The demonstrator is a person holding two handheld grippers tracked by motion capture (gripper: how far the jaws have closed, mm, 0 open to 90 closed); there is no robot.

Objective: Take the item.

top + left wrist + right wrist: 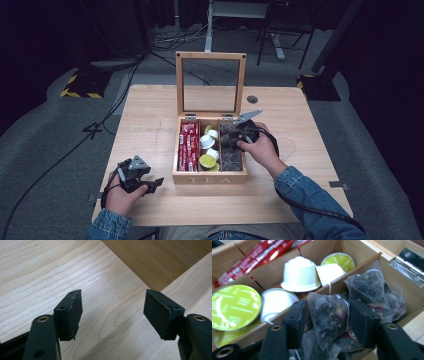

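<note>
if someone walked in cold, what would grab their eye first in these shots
The open wooden tea box at the table's middle stands out, its glass lid upright: red sachets in the left compartment, green and white pods in the middle one. The right gripper reaches into the right compartment, its jaws closed on a pyramid tea bag. The left gripper sits open over bare table near the box's front left corner.

The right gripper (327,322) fingers (297,315) pinch a pyramid tea bag (329,317) inside the wooden box (359,251).
</note>
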